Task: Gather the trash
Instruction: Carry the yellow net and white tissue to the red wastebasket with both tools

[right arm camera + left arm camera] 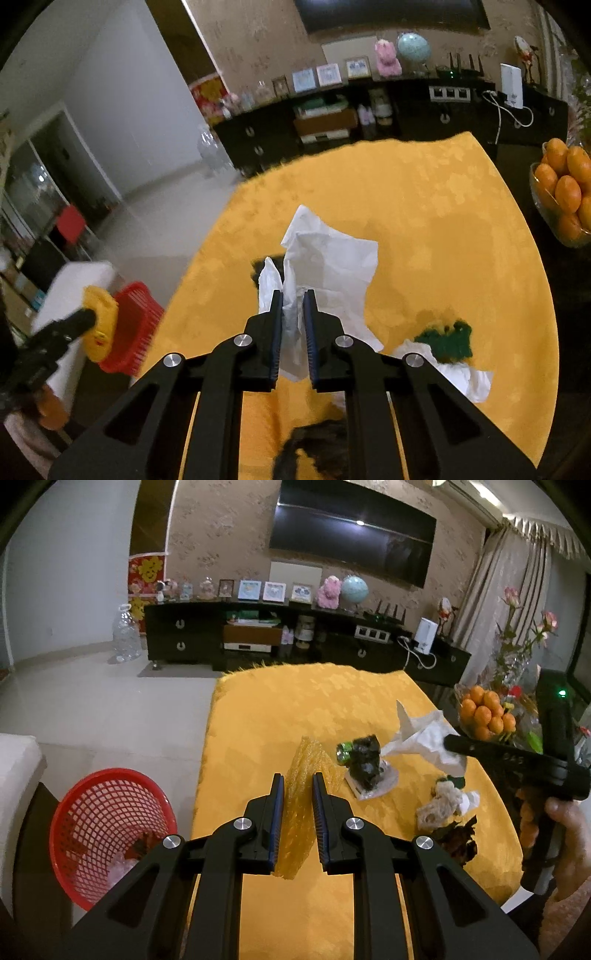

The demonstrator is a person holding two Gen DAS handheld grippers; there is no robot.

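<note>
Left claw (298,786) clamps yellow foam net (308,771), long axis upright, above counter (258,716). Right claw (293,301) pinches white tissue (328,254), pointing up. No readable writing.

Basket (110,830) on floor left of table (258,709) (scraps (369,771) on it); oranges (484,712) far right.

A yellow foam net sleeve (298,812) hung upright, pinched between gripper pads. A crumpled white tissue (325,266) was lifted off the yellow tablecloth. A dark wrapper with a green can (364,764), brown scraps (441,806) and another tissue (469,376) lay there. The red mesh basket (110,830) stood left, holding scraps.
</note>
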